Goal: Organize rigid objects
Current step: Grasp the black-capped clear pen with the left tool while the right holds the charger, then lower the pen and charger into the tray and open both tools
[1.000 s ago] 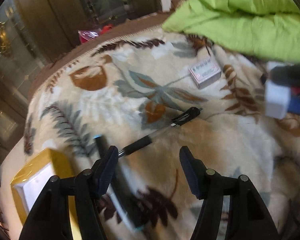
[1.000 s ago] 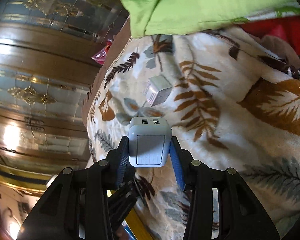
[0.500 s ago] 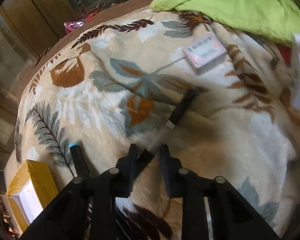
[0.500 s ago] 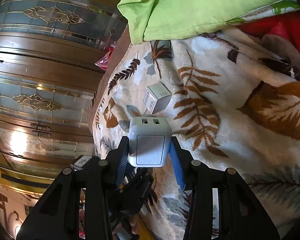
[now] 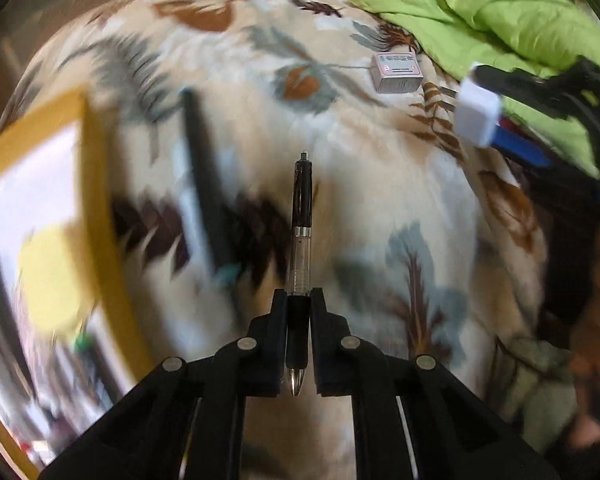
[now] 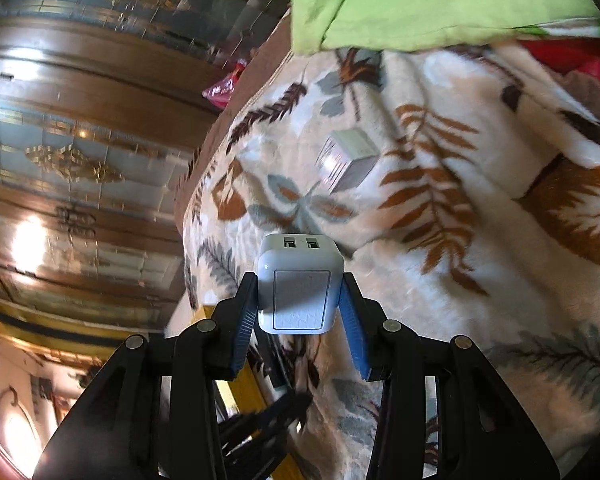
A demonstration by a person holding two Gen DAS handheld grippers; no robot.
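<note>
My left gripper (image 5: 299,300) is shut on a black and clear pen (image 5: 302,216), gripping its rubber grip; the pen points away from me over the leaf-patterned blanket (image 5: 380,184). A second dark pen (image 5: 204,188) lies blurred on the blanket to the left. My right gripper (image 6: 298,292) is shut on a white USB charger (image 6: 299,280); in the left wrist view the white USB charger (image 5: 476,114) shows at the right, held above the blanket. A small grey box (image 5: 396,72) rests on the blanket further away, seen in the right wrist view as the small grey box (image 6: 350,158).
A yellow-rimmed box (image 5: 96,208) with items inside sits at the left edge of the blanket. A green cloth (image 5: 500,20) is heaped at the far right. A wooden cabinet with glass panels (image 6: 80,140) stands beyond the bed. A hand (image 5: 592,320) shows at right.
My left gripper closed on the pen and lifted it, turning so the pen now points straight ahead; the view swung toward the yellow box. The right gripper still holds the charger, shifted slightly.
</note>
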